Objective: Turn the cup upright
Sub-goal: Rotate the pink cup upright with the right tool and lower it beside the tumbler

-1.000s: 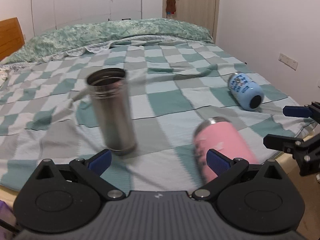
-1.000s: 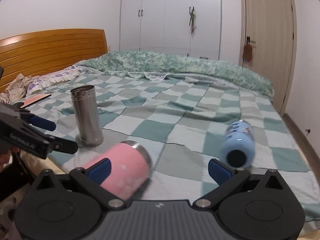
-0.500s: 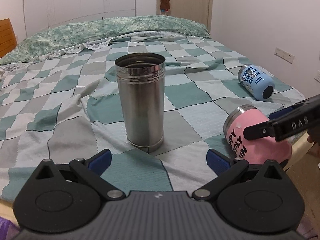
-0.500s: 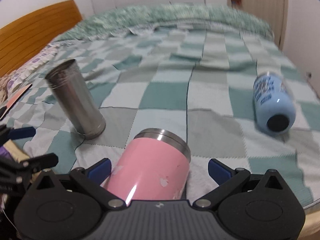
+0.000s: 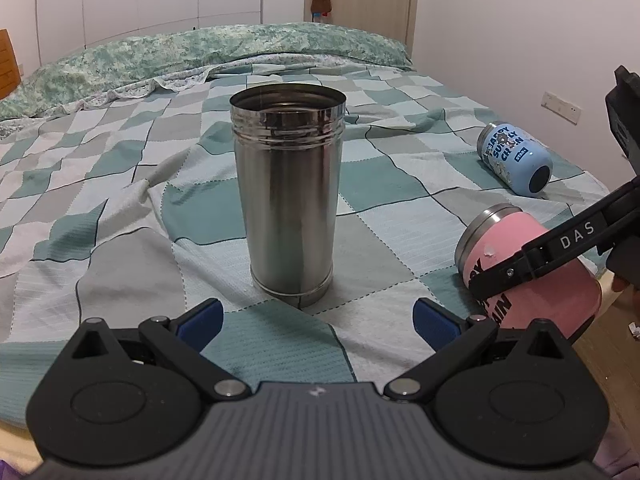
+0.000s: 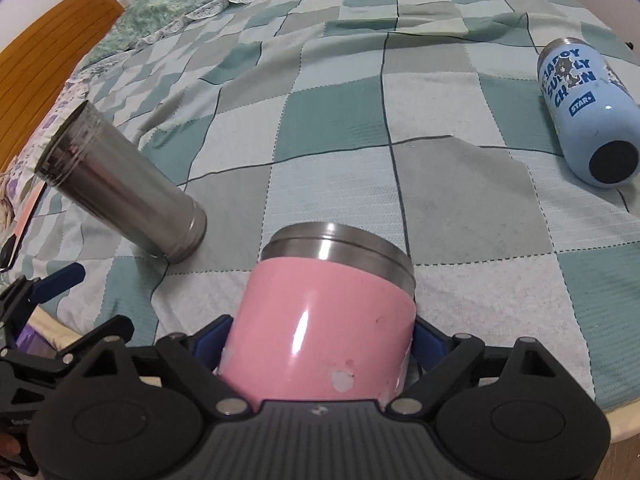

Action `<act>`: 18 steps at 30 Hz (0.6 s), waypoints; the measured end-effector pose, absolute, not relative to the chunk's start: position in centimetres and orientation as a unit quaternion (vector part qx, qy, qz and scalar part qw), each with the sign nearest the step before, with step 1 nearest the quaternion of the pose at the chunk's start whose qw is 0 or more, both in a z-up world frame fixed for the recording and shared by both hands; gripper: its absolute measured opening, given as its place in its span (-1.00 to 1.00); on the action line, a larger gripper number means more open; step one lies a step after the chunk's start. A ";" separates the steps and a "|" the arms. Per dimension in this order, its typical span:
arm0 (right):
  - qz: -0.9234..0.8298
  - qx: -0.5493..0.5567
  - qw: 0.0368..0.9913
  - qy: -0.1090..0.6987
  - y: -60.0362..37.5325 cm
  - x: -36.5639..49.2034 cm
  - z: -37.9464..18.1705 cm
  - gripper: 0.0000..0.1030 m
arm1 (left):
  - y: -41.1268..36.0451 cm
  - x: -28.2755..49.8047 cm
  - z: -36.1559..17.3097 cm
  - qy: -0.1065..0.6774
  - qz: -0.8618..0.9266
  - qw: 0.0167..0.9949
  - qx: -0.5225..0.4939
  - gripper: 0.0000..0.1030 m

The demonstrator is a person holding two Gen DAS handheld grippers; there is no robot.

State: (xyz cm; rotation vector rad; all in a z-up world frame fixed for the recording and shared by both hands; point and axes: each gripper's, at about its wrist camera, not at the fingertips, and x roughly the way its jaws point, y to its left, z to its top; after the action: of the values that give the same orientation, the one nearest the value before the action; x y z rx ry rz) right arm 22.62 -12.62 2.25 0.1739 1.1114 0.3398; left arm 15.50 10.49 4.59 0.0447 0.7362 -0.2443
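A pink cup (image 6: 324, 320) with a steel rim lies on its side near the bed's front edge; it also shows in the left wrist view (image 5: 532, 276). My right gripper (image 6: 320, 336) has its blue pads on both sides of the cup's body, shut on it. A steel tumbler (image 5: 288, 196) stands upright on the bed, straight ahead of my left gripper (image 5: 316, 318), which is open and empty just short of it. The tumbler also shows in the right wrist view (image 6: 120, 188). A light blue bottle (image 6: 588, 108) lies on its side at the right.
The checked green and grey bedspread (image 5: 120, 200) covers the bed. A rolled quilt (image 5: 200, 48) lies at the far end. A wooden headboard (image 6: 44, 40) is at the left. The bed's front edge (image 6: 620, 420) is close below my right gripper.
My right gripper has moved forward onto the pink cup and closed around it. My left gripper has come closer to the steel tumbler and centred on it.
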 end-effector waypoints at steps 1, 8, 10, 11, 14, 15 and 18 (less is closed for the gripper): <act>0.161 0.083 0.833 0.523 -12.7 22.6 2.3 0.76 | 10.5 15.5 4.6 0.359 -0.118 0.926 0.021 1.00; 0.165 0.094 0.850 0.492 -13.8 21.6 3.0 0.73 | 11.1 15.1 4.6 0.357 -0.118 0.926 0.013 1.00; 0.173 0.098 0.862 0.466 -14.2 21.1 3.6 0.71 | 11.3 15.0 4.7 0.355 -0.117 0.927 0.011 1.00; 0.178 0.096 0.870 0.449 -14.3 20.7 4.0 0.69 | 11.4 14.9 4.9 0.354 -0.115 0.928 0.010 1.00; 0.195 0.077 0.900 0.383 -14.0 19.8 5.5 0.66 | 11.8 14.7 5.3 0.348 -0.109 0.931 0.005 1.00; 0.197 0.067 0.910 0.359 -13.7 19.7 5.9 0.65 | 12.0 14.7 5.5 0.345 -0.106 0.932 0.003 1.00; 0.197 0.022 0.937 0.286 -12.1 19.5 6.8 0.63 | 12.3 14.6 5.8 0.340 -0.100 0.935 -0.002 1.00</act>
State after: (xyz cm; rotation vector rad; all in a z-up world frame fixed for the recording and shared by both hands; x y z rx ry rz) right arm 19.51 -12.15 6.85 0.0441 0.5851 0.4032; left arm 14.62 12.32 5.78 -0.0047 0.6959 -0.2044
